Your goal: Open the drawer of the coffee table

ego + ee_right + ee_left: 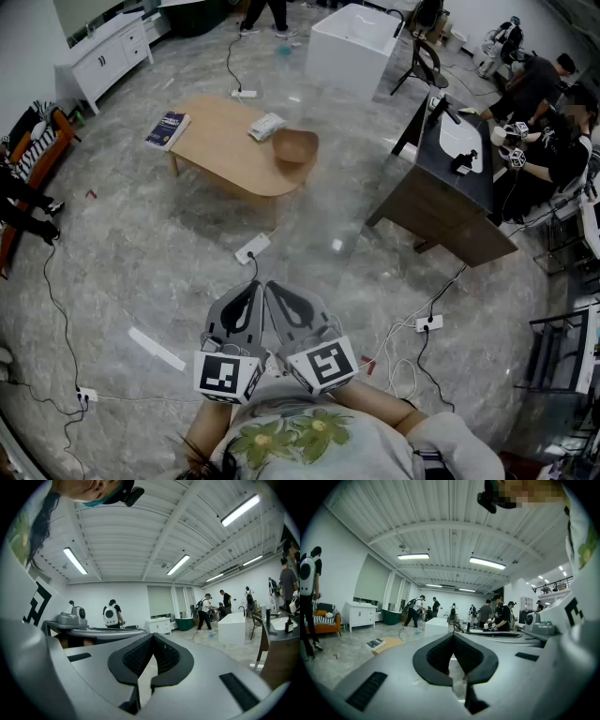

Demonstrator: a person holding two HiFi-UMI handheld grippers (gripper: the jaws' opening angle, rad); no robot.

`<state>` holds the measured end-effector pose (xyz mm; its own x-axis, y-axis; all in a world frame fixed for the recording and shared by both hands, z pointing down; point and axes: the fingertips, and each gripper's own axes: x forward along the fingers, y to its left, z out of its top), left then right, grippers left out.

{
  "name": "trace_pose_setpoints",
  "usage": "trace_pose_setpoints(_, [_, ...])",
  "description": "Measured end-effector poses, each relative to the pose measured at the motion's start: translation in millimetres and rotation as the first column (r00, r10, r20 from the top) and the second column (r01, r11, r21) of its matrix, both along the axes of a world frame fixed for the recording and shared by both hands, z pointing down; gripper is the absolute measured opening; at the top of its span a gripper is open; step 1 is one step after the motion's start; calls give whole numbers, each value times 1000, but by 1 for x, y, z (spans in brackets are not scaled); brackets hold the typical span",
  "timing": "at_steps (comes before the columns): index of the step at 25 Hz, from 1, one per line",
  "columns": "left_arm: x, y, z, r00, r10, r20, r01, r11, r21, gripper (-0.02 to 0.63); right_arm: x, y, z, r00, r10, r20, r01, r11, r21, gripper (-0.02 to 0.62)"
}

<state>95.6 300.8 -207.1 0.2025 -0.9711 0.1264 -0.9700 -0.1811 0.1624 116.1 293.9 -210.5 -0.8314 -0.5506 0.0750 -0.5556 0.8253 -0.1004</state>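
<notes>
A low wooden coffee table (225, 141) stands on the grey floor some way ahead of me, up and left of centre in the head view. On it lie a dark blue book (168, 129), a pale packet (266, 126) and a wooden bowl (295, 146). No drawer front shows from here. My left gripper (248, 292) and right gripper (281, 295) sit side by side close to my body, both shut and empty, far from the table. In the left gripper view the left gripper (453, 635) has its jaws together, with the table (389, 643) small at the lower left. The right gripper (152, 635) likewise has its jaws together.
A power strip (252, 248) and cables lie on the floor between me and the table, with another strip (428, 323) to the right. A dark desk (450, 187) with seated people stands at right. A white tub (352, 47) and a white cabinet (108, 56) stand at the back.
</notes>
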Motion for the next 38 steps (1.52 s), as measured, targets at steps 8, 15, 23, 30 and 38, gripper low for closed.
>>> trace_pose_setpoints(8, [-19, 25, -2, 999, -6, 46, 6, 1000, -3, 8, -22, 27, 6, 999, -42, 5, 42, 999, -19, 20])
trace_pose_setpoints(15, [-37, 50, 17, 999, -16, 33, 17, 1000, -26, 8, -41, 52, 23, 997, -70, -42, 68, 996, -52, 20])
trace_pose_setpoints(23, [-43, 59, 37, 1000, 19, -4, -19, 999, -37, 8, -46, 60, 39, 996, -62, -68, 59, 997, -49, 21])
trace_pose_setpoints(30, [-50, 19, 59, 999, 39, -19, -40, 996, -81, 8, -54, 21, 61, 995, -62, -81, 55, 994, -92, 21])
trace_pose_setpoints(38, [-74, -57, 71, 996, 82, 47, -76, 991, -110, 8, -79, -55, 75, 991, -82, -110, 68, 990, -120, 23])
